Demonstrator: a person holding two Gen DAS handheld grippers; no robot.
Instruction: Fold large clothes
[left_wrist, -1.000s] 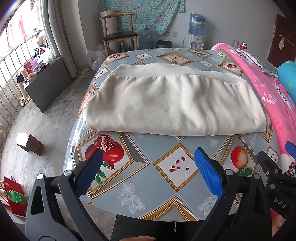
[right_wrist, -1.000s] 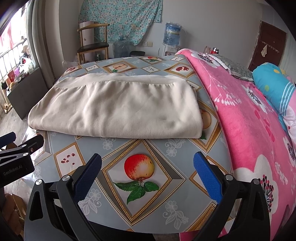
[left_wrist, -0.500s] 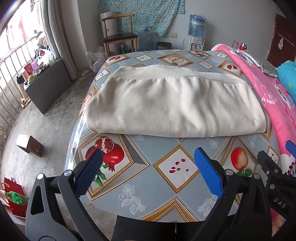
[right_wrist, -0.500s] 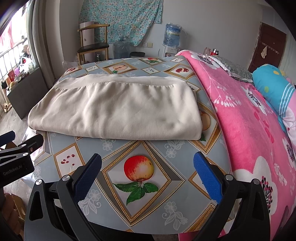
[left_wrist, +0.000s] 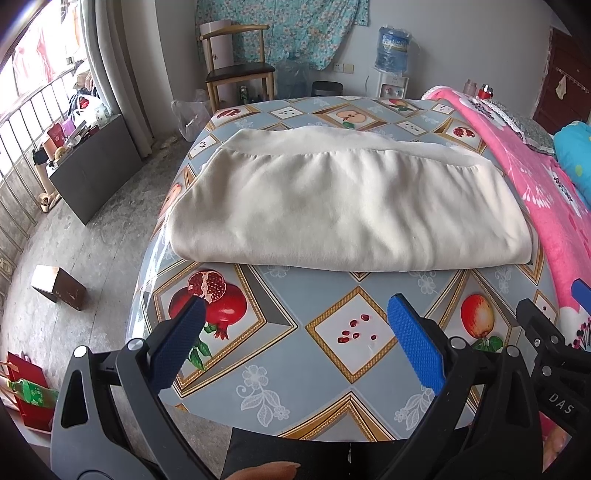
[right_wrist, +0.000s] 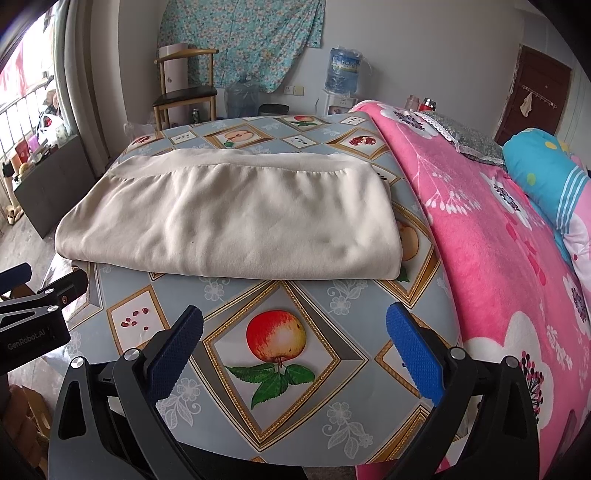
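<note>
Little is changing between the earlier frames and this one: both grippers are staying low over the near edge of the table, drifting only slightly, and the folded cream garment is lying where it lay before. At this moment the left gripper is hovering with its blue fingers spread wide and holding nothing; the garment is sitting ahead of the fingertips, well beyond them and apart from them, spanning wider than the gap between them. Between those fingers the fruit-patterned tablecloth is showing, with a pomegranate print just ahead of the left finger. To the right of the right finger, part of the other gripper's black frame is entering the view. The right gripper is likewise standing wide open and empty, its fingers framing an apple print on the cloth. Ahead of them the garment is resting flat, folded into a broad rectangle with a banded hem along its far side. Off to the right of the right finger a pink floral blanket is running alongside the table. Far beyond the fingertips a wooden chair and a water dispenser are standing against the back wall
</note>
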